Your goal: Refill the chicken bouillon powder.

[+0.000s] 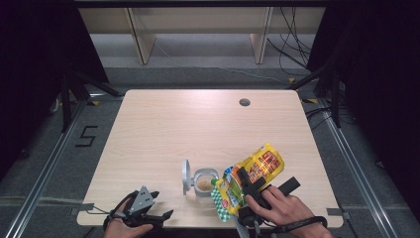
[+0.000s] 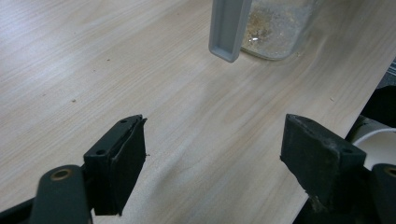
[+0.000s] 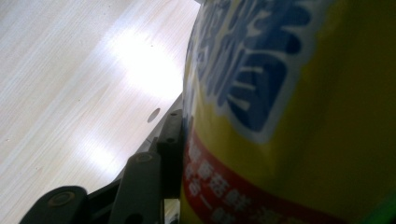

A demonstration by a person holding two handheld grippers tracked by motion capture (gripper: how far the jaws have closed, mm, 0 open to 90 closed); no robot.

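Observation:
A yellow snack bag is clamped in my right gripper, tilted with its lower green-checked end close beside a clear container. The container stands near the table's front edge and holds some pale brown crumbs; its grey lid is flipped open to the left. In the right gripper view the bag presses against one black finger. My left gripper rests open at the front left with nothing between its jaws, and its view looks towards the container and the lid.
The light wooden table has a small round cable hole at the back right. A white rounded object shows just past the table's edge in the left gripper view. Dark frames and cables surround the table.

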